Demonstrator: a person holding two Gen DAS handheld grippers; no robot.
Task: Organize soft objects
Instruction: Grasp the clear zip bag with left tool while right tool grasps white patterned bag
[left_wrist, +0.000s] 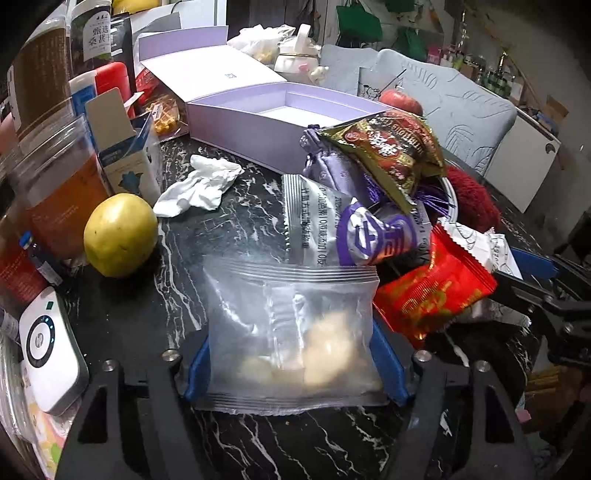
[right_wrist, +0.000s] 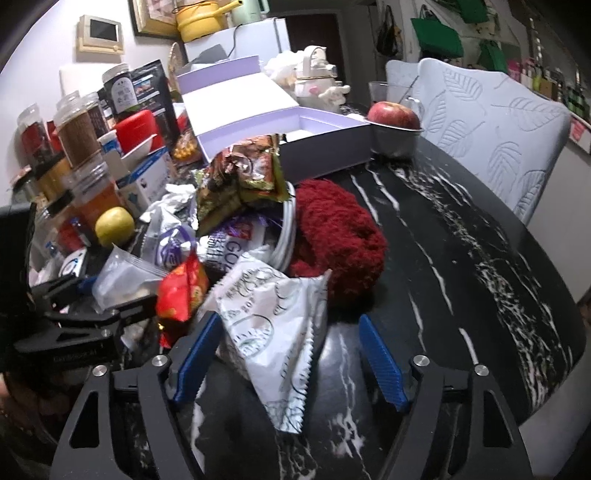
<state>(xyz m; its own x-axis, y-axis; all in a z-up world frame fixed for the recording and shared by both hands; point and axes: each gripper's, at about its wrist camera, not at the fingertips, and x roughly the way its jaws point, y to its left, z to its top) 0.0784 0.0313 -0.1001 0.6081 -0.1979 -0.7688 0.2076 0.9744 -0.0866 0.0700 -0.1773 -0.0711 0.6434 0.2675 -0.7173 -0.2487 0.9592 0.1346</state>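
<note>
between the left claw (left_wrist: 295, 365) fingers sits a clear zip bag (left_wrist: 291, 332).

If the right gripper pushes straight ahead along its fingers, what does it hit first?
The white printed packet already lies between the right gripper fingers, so it meets that at once. Beyond it sits the red fuzzy bundle, though depth there is hard to judge.
</note>
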